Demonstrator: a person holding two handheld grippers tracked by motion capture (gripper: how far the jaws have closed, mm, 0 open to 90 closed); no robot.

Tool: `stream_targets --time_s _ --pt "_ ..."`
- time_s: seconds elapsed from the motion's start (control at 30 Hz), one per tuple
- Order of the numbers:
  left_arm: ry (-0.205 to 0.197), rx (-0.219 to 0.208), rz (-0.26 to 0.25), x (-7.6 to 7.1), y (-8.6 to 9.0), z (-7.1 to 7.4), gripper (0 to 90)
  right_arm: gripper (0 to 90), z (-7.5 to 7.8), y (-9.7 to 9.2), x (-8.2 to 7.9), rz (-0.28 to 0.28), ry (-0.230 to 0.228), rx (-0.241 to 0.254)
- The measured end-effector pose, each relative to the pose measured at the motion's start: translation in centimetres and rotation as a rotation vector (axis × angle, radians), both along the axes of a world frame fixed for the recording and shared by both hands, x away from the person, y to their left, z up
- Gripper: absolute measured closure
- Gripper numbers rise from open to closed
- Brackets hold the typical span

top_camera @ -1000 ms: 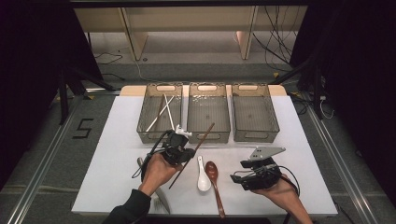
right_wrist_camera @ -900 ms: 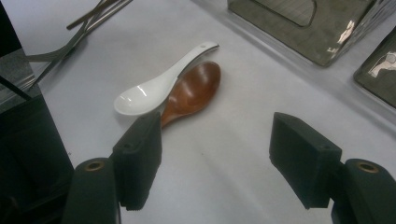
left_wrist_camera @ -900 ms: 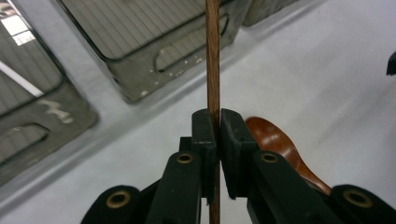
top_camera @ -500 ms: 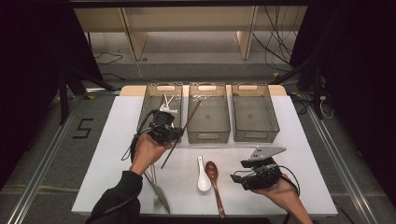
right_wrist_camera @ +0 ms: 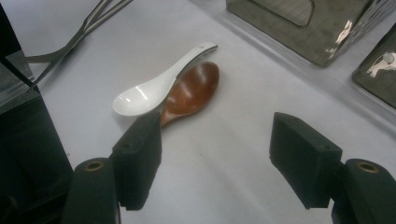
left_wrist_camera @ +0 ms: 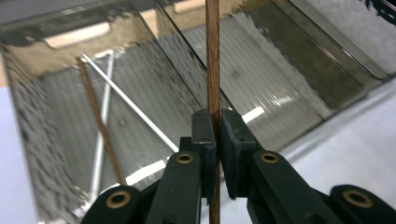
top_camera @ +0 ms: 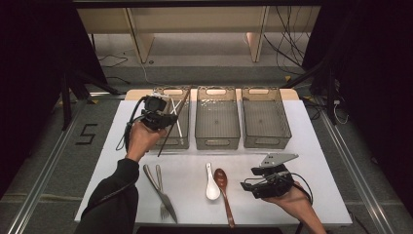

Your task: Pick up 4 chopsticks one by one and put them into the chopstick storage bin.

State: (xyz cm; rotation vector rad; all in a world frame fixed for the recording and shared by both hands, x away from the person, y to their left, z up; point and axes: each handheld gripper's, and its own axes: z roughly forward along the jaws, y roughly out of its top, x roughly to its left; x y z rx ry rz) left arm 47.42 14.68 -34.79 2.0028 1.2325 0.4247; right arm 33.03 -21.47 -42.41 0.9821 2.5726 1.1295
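1. The left gripper (top_camera: 168, 119) is up over the left-hand bin (top_camera: 171, 141), jaws clamped on a brown wooden chopstick (top_camera: 174, 122) that slants across the bin's near wall.
2. In the left gripper view the chopstick (left_wrist_camera: 213, 70) stands straight up between the pads, with the bin (left_wrist_camera: 28, 140) open beneath it.
3. Lying in that bin are another brown chopstick (left_wrist_camera: 98, 126) and pale metal sticks (left_wrist_camera: 128, 105), crossed over each other.
4. The right gripper (top_camera: 249, 185) is low at the near right of the worktop, jaws apart and nothing between them.
5. Just ahead of those jaws a white soup spoon (right_wrist_camera: 159, 86) and a brown wooden spoon (right_wrist_camera: 191, 91) lie side by side, touching.
6. The worktop (top_camera: 316, 195) is covered in plain white, with three clear smoky bins in a row along the far edge; the middle bin (top_camera: 216, 141) and right bin (top_camera: 267, 141) look bare inside.
7. Near the person's left sleeve, metal cutlery (top_camera: 160, 190) lies on the white surface.
8. Beyond the worktop is a grey floor (top_camera: 204, 68) with loose cables, pale wooden furniture legs and dark curtains at both sides; a "5" (top_camera: 87, 134) is marked on the floor at left.
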Motion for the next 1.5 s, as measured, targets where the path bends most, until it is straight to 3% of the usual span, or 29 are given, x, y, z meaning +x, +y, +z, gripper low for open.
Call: stream_targets --time_s 0.37,0.8,0.9,1.13,1.5 --pt "-0.048 0.038 0.028 2.9 1.2 1.0 84.3 35.1 -0.1 -0.1 0.1 -0.001 0.003 0.002" --pt "-0.086 0.055 0.046 5.6 2.2 -0.2 84.3 35.1 -0.1 -0.1 0.1 0.002 0.007 0.005" --pt "-0.095 0.041 0.054 5.9 2.5 -0.4 84.3 35.1 -0.2 -0.1 0.1 0.002 0.008 0.004" --pt "-0.09 0.05 0.077 6.4 3.2 -1.5 84.3 35.1 -0.2 -0.1 0.1 0.003 0.01 0.005" --pt "-0.096 0.065 0.074 6.0 3.8 -3.4 84.1 35.1 -0.3 0.0 0.1 0.006 0.009 0.003"
